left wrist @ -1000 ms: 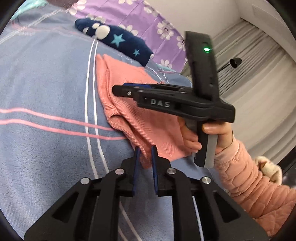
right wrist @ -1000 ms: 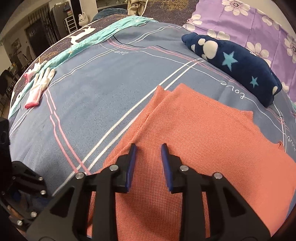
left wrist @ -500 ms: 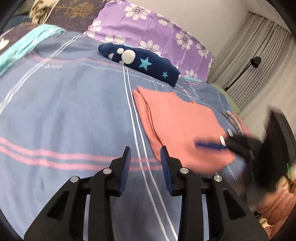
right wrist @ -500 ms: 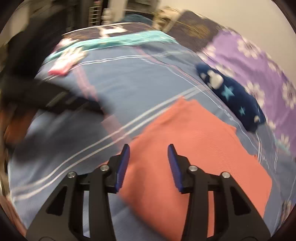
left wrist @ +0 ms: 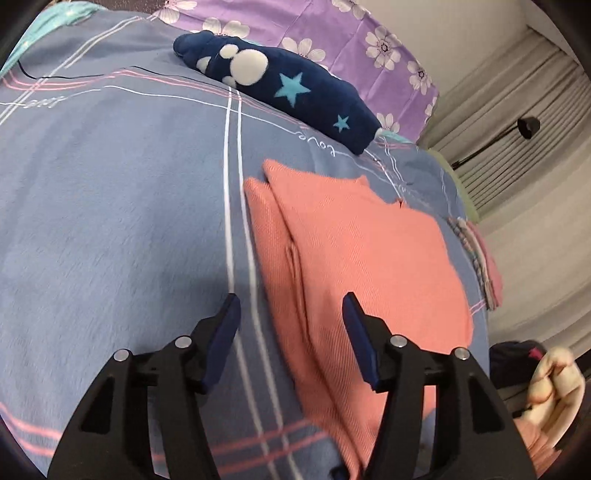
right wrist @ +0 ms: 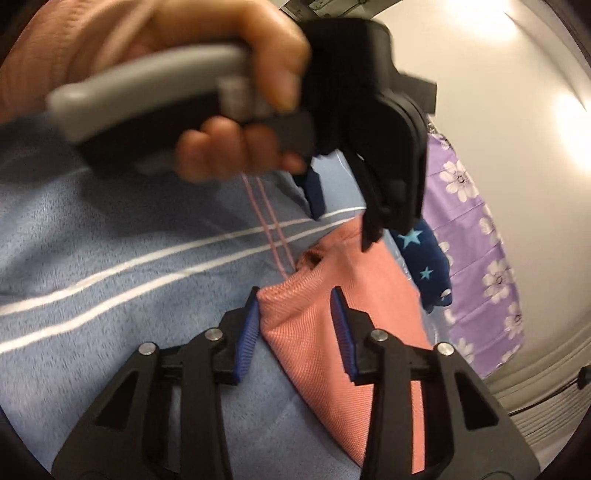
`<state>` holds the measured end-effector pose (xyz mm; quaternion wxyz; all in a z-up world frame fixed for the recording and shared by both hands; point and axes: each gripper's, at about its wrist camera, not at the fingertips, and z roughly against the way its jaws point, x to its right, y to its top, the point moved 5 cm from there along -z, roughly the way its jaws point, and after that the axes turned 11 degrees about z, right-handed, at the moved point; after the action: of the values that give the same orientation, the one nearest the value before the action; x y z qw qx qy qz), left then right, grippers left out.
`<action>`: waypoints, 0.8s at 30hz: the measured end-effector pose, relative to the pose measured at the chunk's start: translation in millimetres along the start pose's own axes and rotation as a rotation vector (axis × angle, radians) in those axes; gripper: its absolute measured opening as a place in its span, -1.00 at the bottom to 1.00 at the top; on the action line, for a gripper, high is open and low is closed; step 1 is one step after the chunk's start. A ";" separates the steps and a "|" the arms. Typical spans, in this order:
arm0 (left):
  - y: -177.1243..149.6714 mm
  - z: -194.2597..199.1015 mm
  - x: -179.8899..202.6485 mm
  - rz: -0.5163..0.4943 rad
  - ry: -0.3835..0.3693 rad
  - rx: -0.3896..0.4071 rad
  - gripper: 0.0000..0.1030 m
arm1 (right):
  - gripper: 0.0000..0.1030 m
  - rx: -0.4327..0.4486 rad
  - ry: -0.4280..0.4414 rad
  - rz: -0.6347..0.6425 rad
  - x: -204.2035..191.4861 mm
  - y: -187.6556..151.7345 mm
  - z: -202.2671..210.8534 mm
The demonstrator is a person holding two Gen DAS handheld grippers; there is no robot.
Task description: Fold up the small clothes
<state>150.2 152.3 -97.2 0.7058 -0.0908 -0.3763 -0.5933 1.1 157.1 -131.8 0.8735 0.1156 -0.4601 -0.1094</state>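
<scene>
A salmon-pink knit garment lies folded on the blue striped bedspread. My left gripper hovers over its near left edge. Its jaws are opening and nothing is held between them. In the right wrist view the same garment shows a folded corner lying between the blue pads of my right gripper. Those jaws are closing, and the pads do not visibly pinch the cloth. The left gripper hangs above the garment's far end, held by a hand.
A navy cushion with stars lies beyond the garment, with purple flowered bedding behind it. A small stack of folded clothes sits at the bed's right edge. Curtains and a lamp stand to the right. A hand shows at lower right.
The left gripper let go of the garment's edge, opened wider and drew back. The right gripper rolled and dropped to the garment's near corner; the left gripper and hand now fill its upper view.
</scene>
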 end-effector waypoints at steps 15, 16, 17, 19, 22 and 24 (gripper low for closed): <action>12.3 -18.3 0.8 0.020 -0.035 0.092 -0.78 | -0.89 0.052 0.141 -0.185 15.9 5.7 6.7; 12.1 -17.6 1.2 0.015 -0.034 0.095 -0.71 | -0.88 0.053 0.136 -0.184 15.7 5.1 8.3; 11.7 -17.3 1.5 0.008 -0.027 0.100 -0.68 | -0.85 0.062 0.136 -0.184 15.5 4.4 12.0; 10.6 -17.1 1.9 -0.003 -0.016 0.112 -0.58 | -0.80 0.074 0.148 -0.191 16.6 1.5 18.4; 9.7 -17.4 3.9 -0.011 -0.028 0.113 -0.41 | -0.68 0.061 0.136 -0.199 15.8 -7.5 20.3; 8.8 -17.6 7.0 -0.025 -0.032 0.111 -0.30 | -0.55 0.033 0.132 -0.202 14.4 -13.9 16.0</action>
<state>165.7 139.3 -102.2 0.6962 -0.0560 -0.4209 -0.5788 -5.3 137.9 -116.0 0.8843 0.1827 -0.3895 -0.1814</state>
